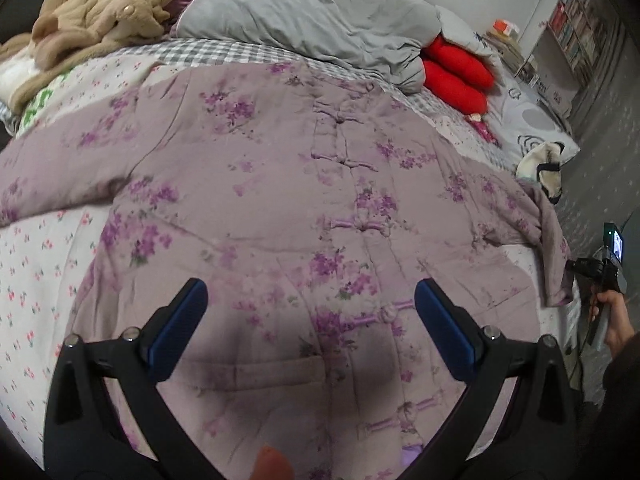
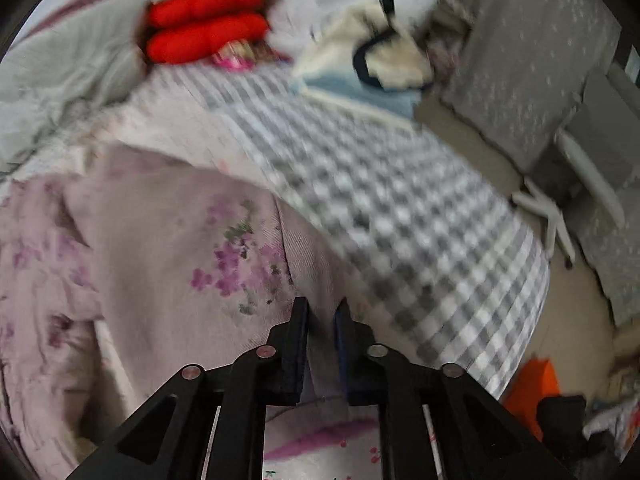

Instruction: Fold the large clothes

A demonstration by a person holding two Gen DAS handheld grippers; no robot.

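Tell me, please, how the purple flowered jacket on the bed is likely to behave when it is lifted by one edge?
The jacket looks quilted and padded, so it will probably drape in soft, thick folds, not sharp creases. It is large, so the free part will likely drag on the bed. The right gripper seems to pinch its edge without slipping.

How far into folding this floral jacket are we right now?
Early. Done: the floral jacket lies spread, buttoned front up, on the bed. In hand: the right gripper pinches its edge fabric; the left gripper hovers open above the hem. Left: every fold.
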